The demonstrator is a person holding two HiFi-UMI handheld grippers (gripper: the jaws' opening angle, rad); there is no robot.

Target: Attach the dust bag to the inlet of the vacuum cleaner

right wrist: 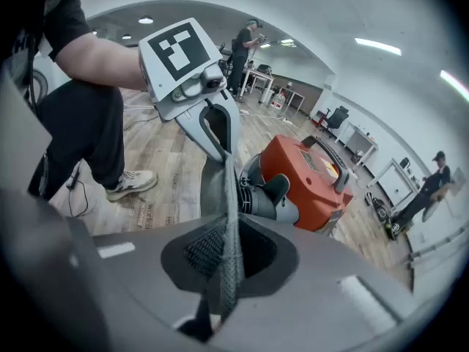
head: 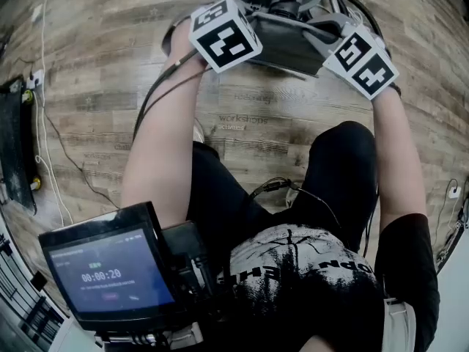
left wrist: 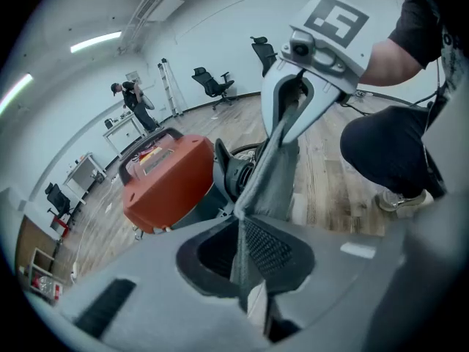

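Black printed T-shirt (head: 308,270), black trousers (head: 344,160), grey left claw (right wrist: 220,147), right claw (left wrist: 284,132)

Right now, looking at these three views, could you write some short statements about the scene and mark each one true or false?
1. The left claw is shut on the bag. True.
2. The right claw is open and empty. False: it is also shut on the bag.
3. The vacuum is orange. True.
4. The vacuum stands on a table. False: it stands on the floor, which is wood.
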